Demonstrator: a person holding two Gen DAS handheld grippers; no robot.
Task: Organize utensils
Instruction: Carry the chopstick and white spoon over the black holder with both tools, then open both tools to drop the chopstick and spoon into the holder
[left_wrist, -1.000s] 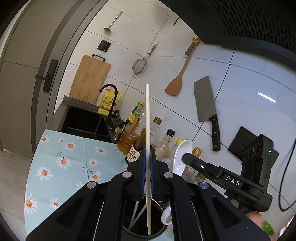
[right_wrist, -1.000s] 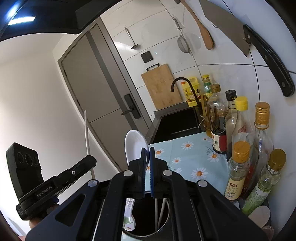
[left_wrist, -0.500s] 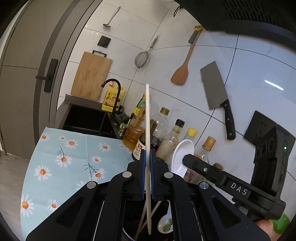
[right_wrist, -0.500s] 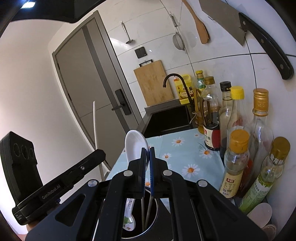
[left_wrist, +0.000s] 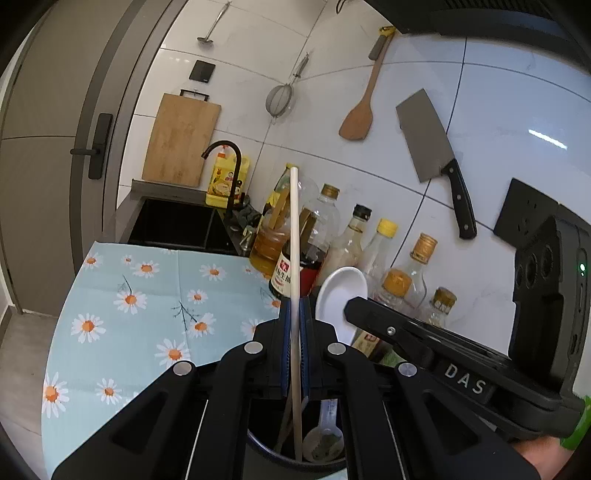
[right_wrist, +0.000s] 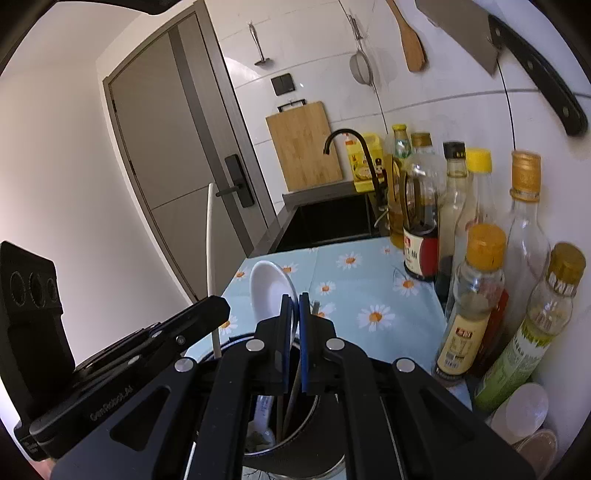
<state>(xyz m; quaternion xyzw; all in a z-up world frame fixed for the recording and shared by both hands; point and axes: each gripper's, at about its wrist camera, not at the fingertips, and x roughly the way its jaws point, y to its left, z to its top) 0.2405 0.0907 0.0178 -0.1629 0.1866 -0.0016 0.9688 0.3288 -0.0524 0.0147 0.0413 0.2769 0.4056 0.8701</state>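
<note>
White chopstick (left_wrist: 294, 258) held upright, pinched between the blue pads of the left gripper (left_wrist: 294, 325); its lower end reaches down inside the dark utensil holder (left_wrist: 266, 448) directly below the jaws. Right gripper (right_wrist: 291, 325) is closed on a white ceramic spoon (right_wrist: 271, 288), bowl end up, handle running down into the same holder (right_wrist: 295, 454). From the left wrist view the spoon (left_wrist: 341, 295) shows just right of the chopstick, with the right gripper's body (left_wrist: 443, 365) crossing behind it. From the right wrist view the chopstick (right_wrist: 210, 258) stands left of the spoon, well clear of it.

Holder already carries other chopsticks and a patterned spoon (left_wrist: 325, 439). It sits at the near edge of the worktop, on a pale blue daisy-print cloth (left_wrist: 147, 302).

Row of sauce and oil bottles (right_wrist: 476, 258) along the tiled wall at the worktop's right edge. Black sink (left_wrist: 173, 225) with faucet beyond the cloth's far edge. Cleaver (left_wrist: 432, 147), wooden spatula (left_wrist: 360, 110), strainer and cutting board (left_wrist: 181, 140) hang on the wall.
</note>
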